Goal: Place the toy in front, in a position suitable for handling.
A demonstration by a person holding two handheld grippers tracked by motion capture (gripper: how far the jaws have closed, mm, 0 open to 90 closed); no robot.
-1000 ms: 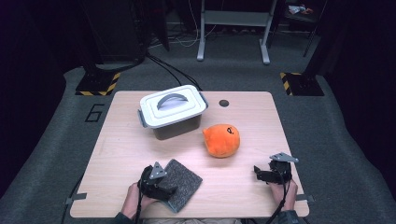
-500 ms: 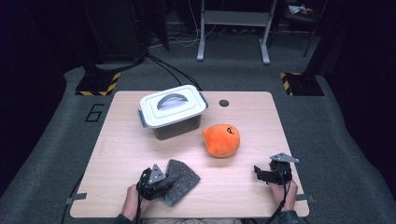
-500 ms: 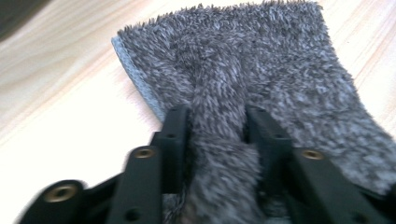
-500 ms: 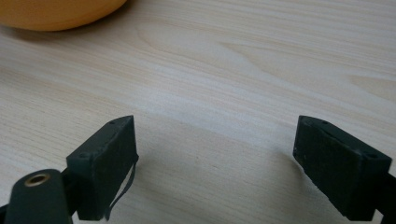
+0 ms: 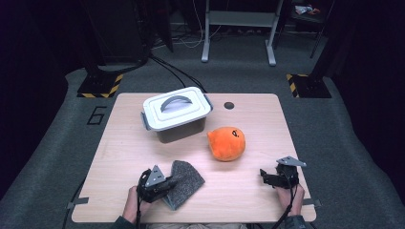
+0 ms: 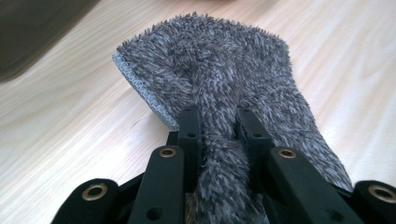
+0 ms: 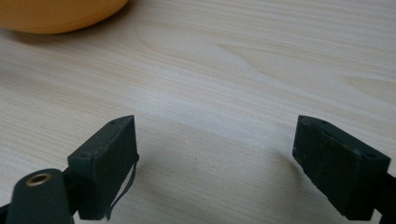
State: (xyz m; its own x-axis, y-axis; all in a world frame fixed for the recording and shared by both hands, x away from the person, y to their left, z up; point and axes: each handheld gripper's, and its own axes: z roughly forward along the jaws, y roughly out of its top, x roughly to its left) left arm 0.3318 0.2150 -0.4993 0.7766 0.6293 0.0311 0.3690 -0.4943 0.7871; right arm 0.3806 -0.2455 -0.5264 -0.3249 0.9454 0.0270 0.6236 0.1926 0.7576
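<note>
Looking from the left side of the bench (image 5: 119, 143), we see the left tongs (image 5: 168, 185) low near the front edge, held in the person's left hand (image 5: 133, 204). Their jaws have just been closing, and now they pinch a fold of the grey cloth (image 5: 185, 183) between them. In the left gripper view the two black jaws press on both sides of a raised ridge of the cloth (image 6: 219, 93), and the rest of this fluffy cloth spreads away from the jaws on the light wood, with its stitched edge visible at the left.

Behind the cloth, toward the far side of the bench, stands a white box (image 5: 176, 114) with a grey handle on its lid; the lid is on. To the right of the box, and nearer to us, lies an orange plush toy (image 5: 227, 143), well apart from the cloth. A small dark round hole (image 5: 229, 105) is near the far edge.

At the right, the right tongs (image 5: 264, 176) rest near the front edge in the person's right hand (image 5: 289, 195). In the right gripper view the tongs (image 7: 215, 163) stand wide apart with only bare wood between the jaws, so they hold nothing. The orange plush toy (image 7: 56, 14) appears at the top left corner of that view.
</note>
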